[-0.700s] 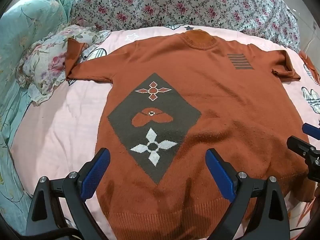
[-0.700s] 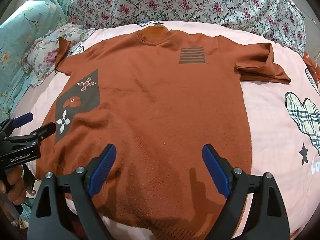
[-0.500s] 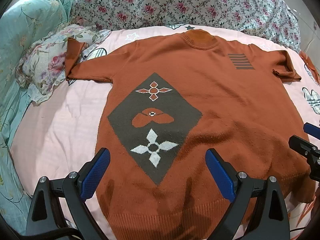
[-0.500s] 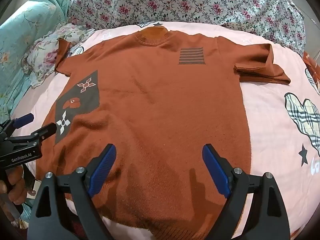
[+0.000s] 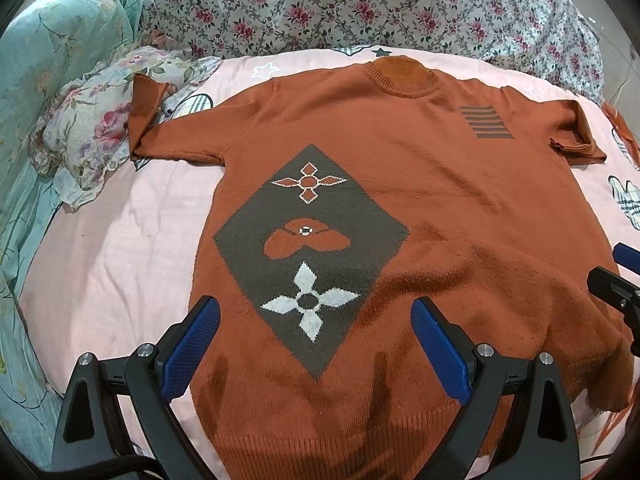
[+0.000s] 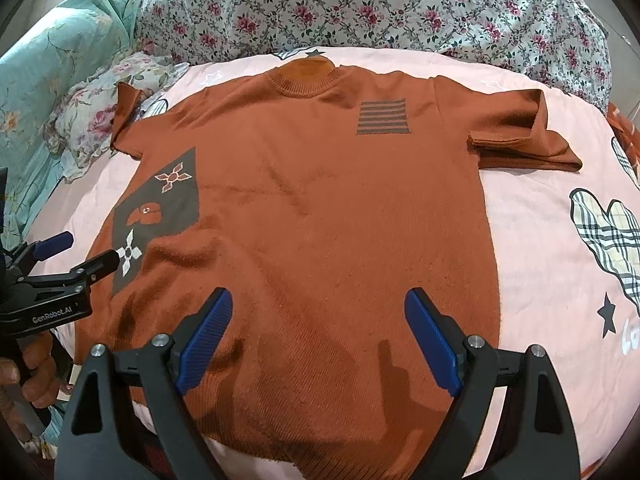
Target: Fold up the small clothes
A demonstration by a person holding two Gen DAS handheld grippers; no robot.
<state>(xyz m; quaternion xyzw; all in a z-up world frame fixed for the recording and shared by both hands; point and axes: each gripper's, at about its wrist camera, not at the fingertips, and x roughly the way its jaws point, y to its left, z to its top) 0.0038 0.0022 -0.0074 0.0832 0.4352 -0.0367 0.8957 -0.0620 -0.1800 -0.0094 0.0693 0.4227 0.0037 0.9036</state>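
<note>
A rust-orange short-sleeved knit sweater [image 5: 420, 184] lies spread flat, front up, on a pink bed sheet [image 5: 120, 248], neck away from me. It has a dark diamond patch with flower motifs [image 5: 308, 248] and a small striped patch [image 5: 486, 122]. It also shows in the right wrist view [image 6: 320, 208]. My left gripper [image 5: 316, 332] is open and empty, hovering over the hem's left part. My right gripper [image 6: 318, 328] is open and empty over the hem's right part. Each gripper shows at the edge of the other's view.
A floral quilt [image 5: 360, 8] lies bunched behind the sweater. A teal blanket [image 5: 48, 64] and a floral pillow [image 5: 88, 132] lie at the left, under the left sleeve's end. The sheet has plaid heart prints [image 6: 604, 232] at the right.
Both grippers have drifted very slightly; the sweater has not moved and both stay open.
</note>
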